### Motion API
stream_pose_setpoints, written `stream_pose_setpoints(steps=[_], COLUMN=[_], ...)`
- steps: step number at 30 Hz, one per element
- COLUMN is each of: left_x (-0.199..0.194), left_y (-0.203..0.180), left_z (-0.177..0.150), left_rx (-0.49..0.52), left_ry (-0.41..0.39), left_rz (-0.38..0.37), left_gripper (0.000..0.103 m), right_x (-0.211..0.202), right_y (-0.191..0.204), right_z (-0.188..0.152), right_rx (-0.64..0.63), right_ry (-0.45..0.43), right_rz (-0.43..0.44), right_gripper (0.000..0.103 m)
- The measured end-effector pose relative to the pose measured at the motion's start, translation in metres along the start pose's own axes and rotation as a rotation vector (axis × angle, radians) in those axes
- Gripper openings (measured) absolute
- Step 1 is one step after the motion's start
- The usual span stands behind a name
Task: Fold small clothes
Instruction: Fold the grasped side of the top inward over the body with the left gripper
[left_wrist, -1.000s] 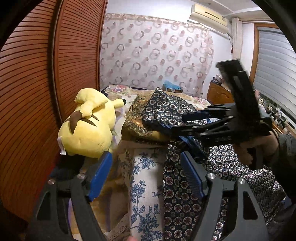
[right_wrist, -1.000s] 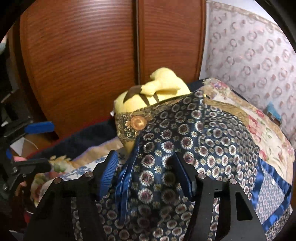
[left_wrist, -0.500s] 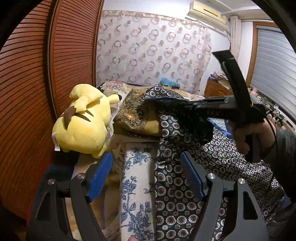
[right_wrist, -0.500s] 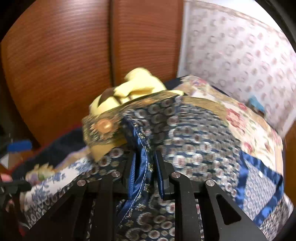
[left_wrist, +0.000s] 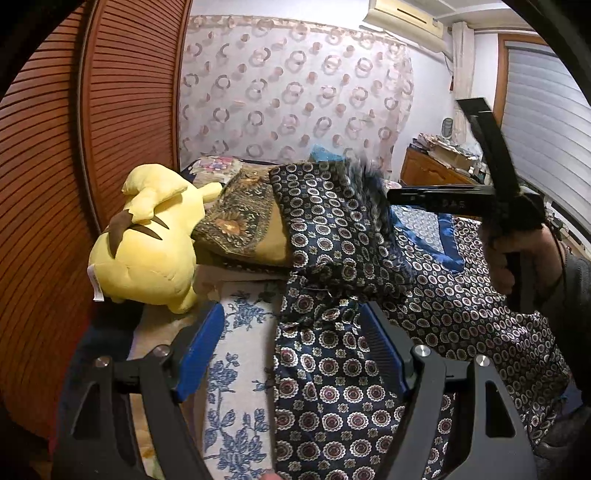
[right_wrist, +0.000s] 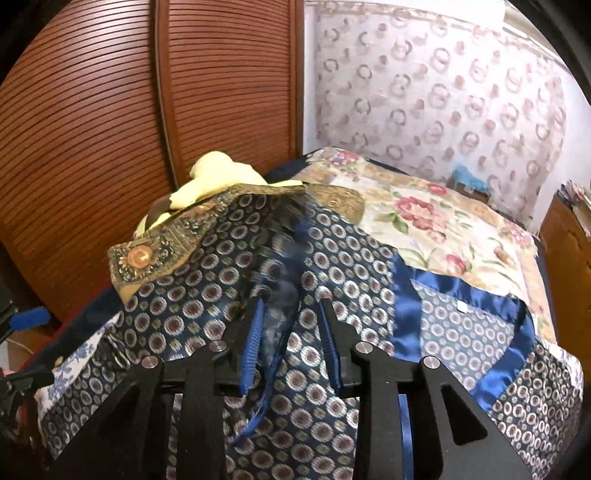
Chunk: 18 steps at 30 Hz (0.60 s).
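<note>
The navy patterned garment (right_wrist: 207, 295), soft and slippery satin, suits hemmed-edge gripping; right gripper (right_wrist: 290, 339) jaws are opening around a fold, left gripper (left_wrist: 291, 354) stands wide and empty.

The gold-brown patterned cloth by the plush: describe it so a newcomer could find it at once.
Start at the slatted wooden wardrobe doors and find the yellow plush toy lying in front of them. Right beside the toy lies the gold-brown patterned cloth, partly under the navy circle-print garment. It alone is golden with a flower medallion; its neighbours are navy or white-and-blue.
</note>
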<state>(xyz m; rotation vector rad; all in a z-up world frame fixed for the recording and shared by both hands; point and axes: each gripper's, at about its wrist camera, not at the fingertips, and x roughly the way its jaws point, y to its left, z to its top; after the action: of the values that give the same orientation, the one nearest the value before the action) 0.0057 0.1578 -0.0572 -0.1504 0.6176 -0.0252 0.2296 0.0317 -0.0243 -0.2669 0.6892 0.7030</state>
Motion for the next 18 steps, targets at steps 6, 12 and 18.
stream_pose_setpoints(steps=[6,12,18], left_x=[0.008,0.021,0.038], left_y=[-0.009,-0.025,-0.051], left_z=[0.001,0.002,0.006], left_rx=[0.002,0.015,0.043], left_ry=[0.017,0.039,0.073], left_rz=[-0.012,-0.034,-0.069], left_gripper=[0.076,0.076,0.076], right_x=[-0.034,-0.074,-0.116], right_y=[-0.027,-0.069,-0.119], right_z=[-0.024,-0.063,-0.107], right_rx=[0.004,0.024,0.079], right_ry=[-0.004,0.023,0.045], right_rz=[-0.014,-0.065,-0.15], right_gripper=[0.049,0.053,0.062])
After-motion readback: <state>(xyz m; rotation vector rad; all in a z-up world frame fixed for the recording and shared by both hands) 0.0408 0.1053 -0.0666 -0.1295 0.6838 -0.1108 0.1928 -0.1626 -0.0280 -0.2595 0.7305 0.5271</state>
